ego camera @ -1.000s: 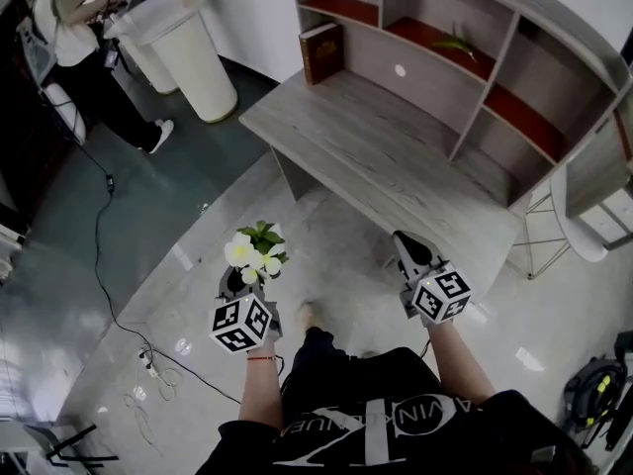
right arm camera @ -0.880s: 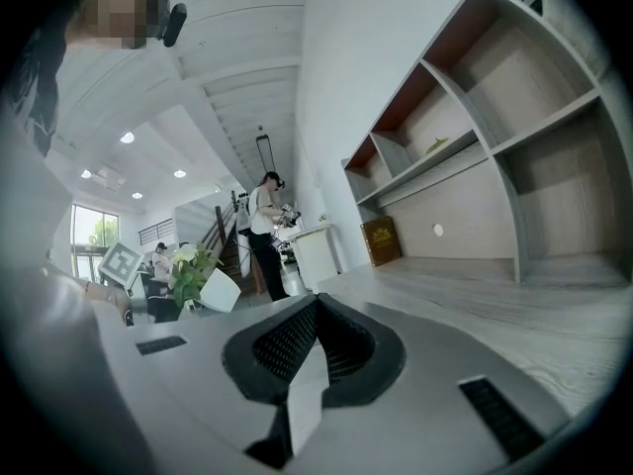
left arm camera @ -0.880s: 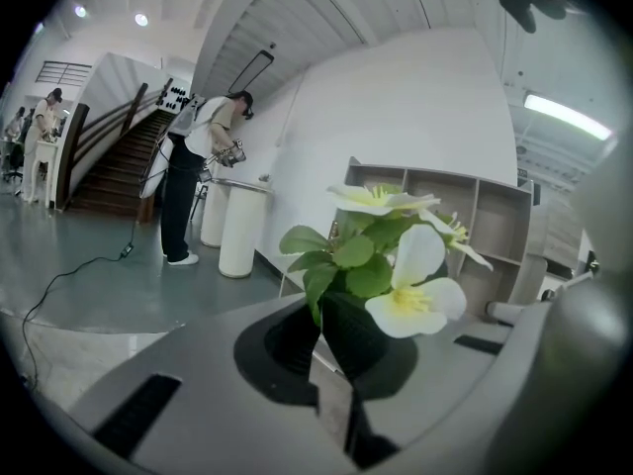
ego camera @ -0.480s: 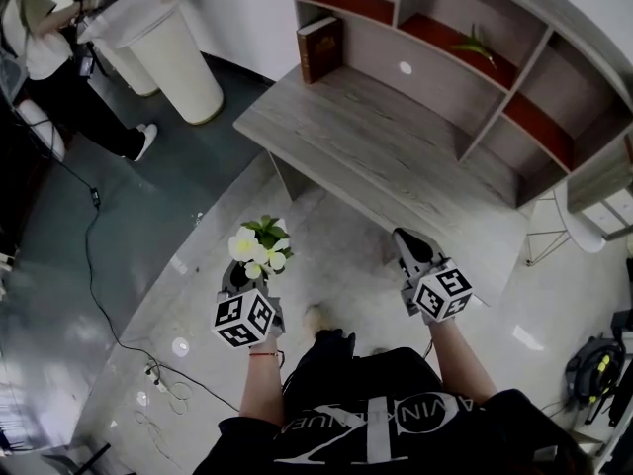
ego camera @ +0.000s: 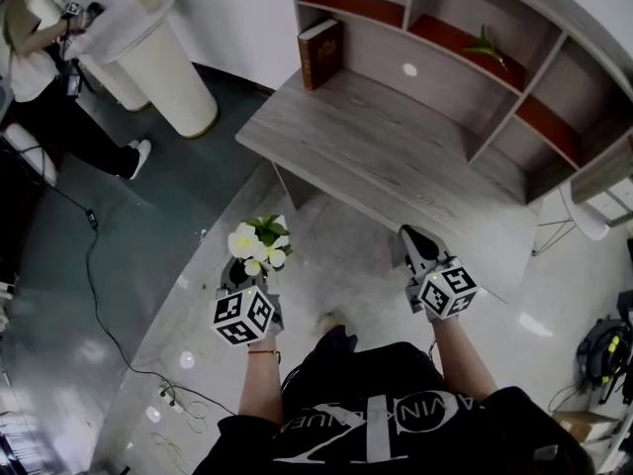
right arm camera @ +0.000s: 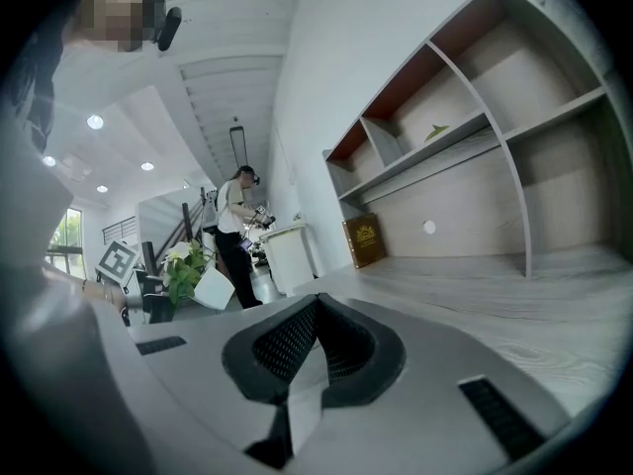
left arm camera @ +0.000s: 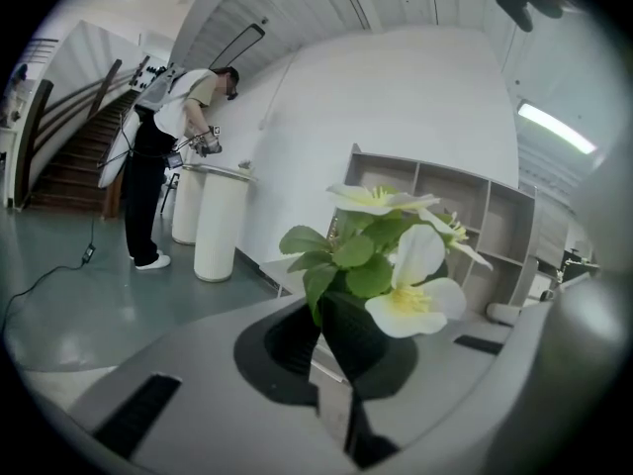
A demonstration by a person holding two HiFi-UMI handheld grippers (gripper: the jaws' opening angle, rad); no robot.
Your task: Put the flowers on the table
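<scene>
A small bunch of white flowers with green leaves (ego camera: 259, 244) in a dark pot stands upright in my left gripper (ego camera: 240, 277), which is shut on the pot. The left gripper view shows the blooms (left arm camera: 396, 265) rising just past the jaws. The grey wooden table (ego camera: 386, 161) lies ahead and to the right, its front edge a short way beyond both grippers. My right gripper (ego camera: 419, 249) is shut with nothing in it, just in front of the table's near edge; the right gripper view looks along the tabletop (right arm camera: 514, 295).
A shelf unit (ego camera: 465, 38) rises behind the table, with a brown book (ego camera: 320, 53) leaning at the left and a small plant (ego camera: 487, 43) on a shelf. White round pedestals (ego camera: 163, 62) and a person (ego camera: 40, 67) stand at left. A cable (ego camera: 94, 265) runs over the floor.
Both grippers have come a little closer to the table's front edge, the flowers still held in the left gripper. The person at left has slid toward the picture's edge.
</scene>
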